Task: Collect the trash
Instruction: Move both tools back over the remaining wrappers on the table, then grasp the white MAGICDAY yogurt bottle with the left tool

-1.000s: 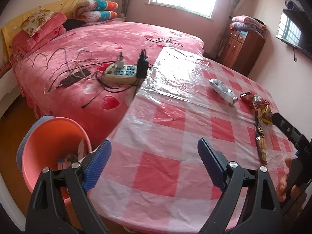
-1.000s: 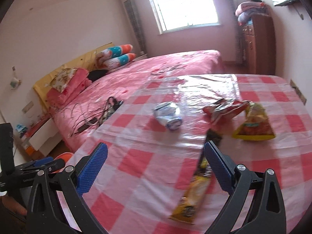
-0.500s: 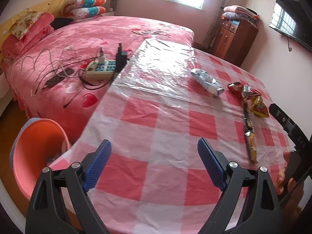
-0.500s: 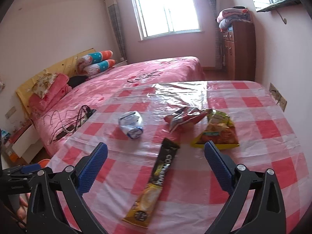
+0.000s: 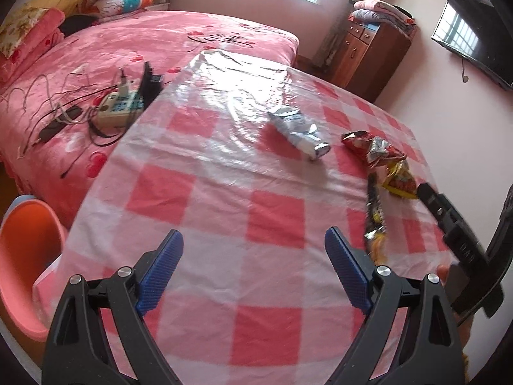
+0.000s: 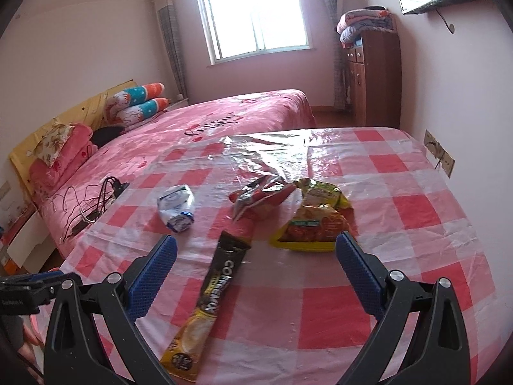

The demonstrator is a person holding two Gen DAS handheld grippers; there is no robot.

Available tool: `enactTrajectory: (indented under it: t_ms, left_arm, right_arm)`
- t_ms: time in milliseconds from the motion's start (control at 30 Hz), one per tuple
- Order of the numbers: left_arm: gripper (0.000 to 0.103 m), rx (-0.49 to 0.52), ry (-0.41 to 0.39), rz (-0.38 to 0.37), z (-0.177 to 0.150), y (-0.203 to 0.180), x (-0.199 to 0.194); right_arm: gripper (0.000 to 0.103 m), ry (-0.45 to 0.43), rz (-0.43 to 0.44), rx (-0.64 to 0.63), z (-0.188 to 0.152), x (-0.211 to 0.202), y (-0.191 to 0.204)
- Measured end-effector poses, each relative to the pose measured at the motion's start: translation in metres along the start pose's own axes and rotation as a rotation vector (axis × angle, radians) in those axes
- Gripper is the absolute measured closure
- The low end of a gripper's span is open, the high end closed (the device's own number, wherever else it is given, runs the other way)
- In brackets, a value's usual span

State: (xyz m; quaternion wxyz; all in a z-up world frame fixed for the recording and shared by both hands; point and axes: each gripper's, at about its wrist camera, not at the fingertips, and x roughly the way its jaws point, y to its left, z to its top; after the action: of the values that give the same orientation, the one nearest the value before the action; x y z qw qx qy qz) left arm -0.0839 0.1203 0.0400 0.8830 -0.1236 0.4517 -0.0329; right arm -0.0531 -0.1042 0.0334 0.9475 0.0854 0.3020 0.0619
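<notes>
Glossy clear plastic sheet over the checked tablecloth, throwing hard glare near the far edge and wrinkling a bit. Shiny crinkled foil on the silver wrapper and red snack bag, slick printed film on the long coffee sachet and yellow packet. Smooth matt plastic on the orange bin, ribbed blue pads on matt black arms, soft cloth bedspread, polished wood cabinet.
</notes>
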Motion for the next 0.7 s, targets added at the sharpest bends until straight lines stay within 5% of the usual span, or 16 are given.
enactTrajectory:
  t_ms: [333,700]
  left_arm:
    - [0.013,0.032,0.008,-0.04,0.037,-0.043,0.028]
    - [0.013,-0.04,0.007,-0.056,0.088,-0.064,0.079]
  right_arm:
    - [0.005,0.055,0.033,0.125,0.004,0.012,-0.04]
    - [0.005,0.101,0.096,0.246,0.002,0.018,-0.073]
